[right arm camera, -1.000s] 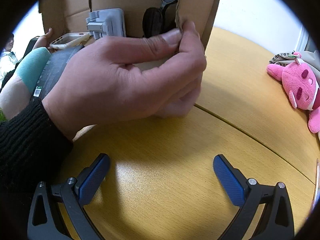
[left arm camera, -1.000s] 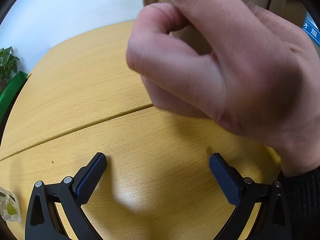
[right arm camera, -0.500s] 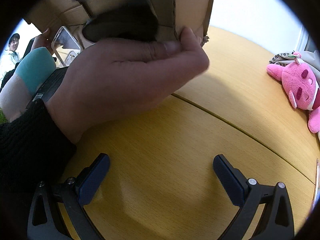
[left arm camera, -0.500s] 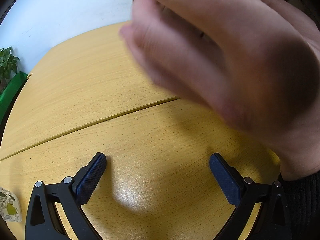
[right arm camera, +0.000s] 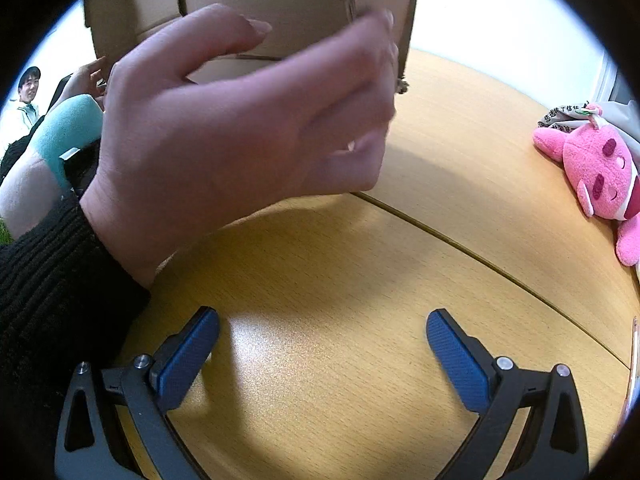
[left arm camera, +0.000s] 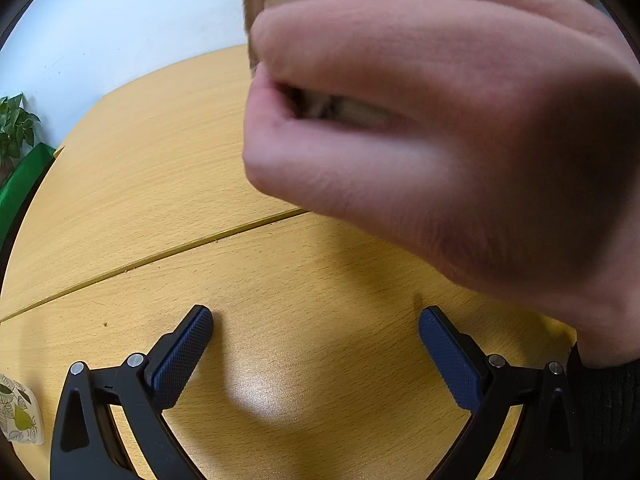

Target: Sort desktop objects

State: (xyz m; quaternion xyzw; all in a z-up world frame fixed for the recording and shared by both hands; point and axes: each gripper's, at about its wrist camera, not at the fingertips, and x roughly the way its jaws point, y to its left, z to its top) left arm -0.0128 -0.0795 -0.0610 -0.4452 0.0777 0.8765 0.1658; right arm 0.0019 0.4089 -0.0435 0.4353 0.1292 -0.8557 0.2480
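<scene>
Above the wooden table [right arm camera: 360, 280], a bare hand [right arm camera: 240, 132] gripped the cardboard box [right arm camera: 280, 8] by its wall, probably to tip or reposition it for sorting. Left gripper [left arm camera: 316, 352] and right gripper [right arm camera: 322, 350] rested wide and empty.

Looks like an office or meeting room: light wood-laminate table [right arm camera: 460, 168] made of joined sections, plain white wall [left arm camera: 132, 20], potted plant [left arm camera: 14, 128] in the corner, cardboard box [right arm camera: 280, 4] on the table, second person [right arm camera: 24, 100] seated in the background.
</scene>
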